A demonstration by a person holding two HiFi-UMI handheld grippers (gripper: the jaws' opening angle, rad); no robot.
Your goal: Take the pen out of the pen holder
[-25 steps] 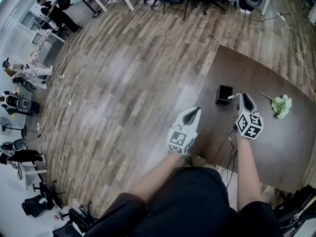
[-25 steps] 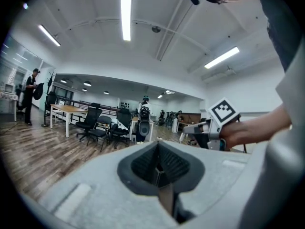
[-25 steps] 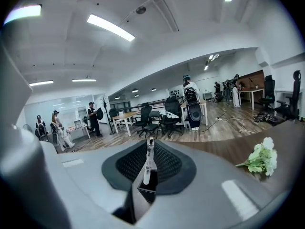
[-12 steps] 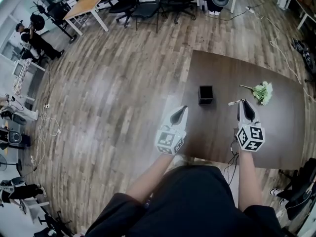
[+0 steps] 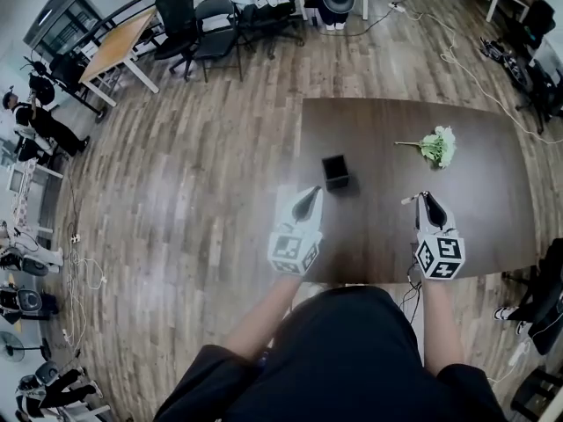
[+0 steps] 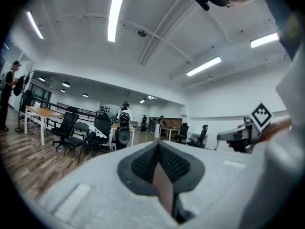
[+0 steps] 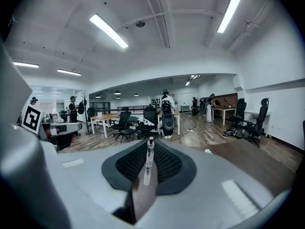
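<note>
- Pen (image 7: pixel 148 161), pale and slim, is clamped upright between the pads of the right gripper (image 7: pixel 149 142); the jaws are nearly closed, pressing on its barrel, and its dark end pokes above the tips
- In the head view the pen sticks out to the picture's left from those jaw tips, above the table (image 5: pixel 387 236) and clear of its top
- Pen holder (image 5: pixel 334 171), a small black square cup, stands upright on the table near its left edge; it is well apart from the pen, up and to the left of it
- Left gripper (image 6: pixel 158 146) has its jaws brought together at the tips with nothing between them; in the head view it sits at the table's left edge, near the pen holder and not touching it
- The table is dark brown, long and rectangular; a small bunch of white flowers (image 5: pixel 435 145) with green stems lies on it toward the far right, apart from everything else
- The floor (image 5: pixel 193 174) is grey-brown wood plank with a soft sheen; a pale cable (image 5: pixel 457 55) trails across it beyond the table
- Farther back stand black office chairs (image 5: pixel 198 25) and a light wooden desk (image 5: pixel 119 47) with white legs; people (image 5: pixel 40 121) are at the room's left edge, too small to describe
- Both gripper views show a wide open-plan room with white walls and ceiling; long strip lights (image 7: pixel 108 31) run overhead, with more desks and chairs in the distance
</note>
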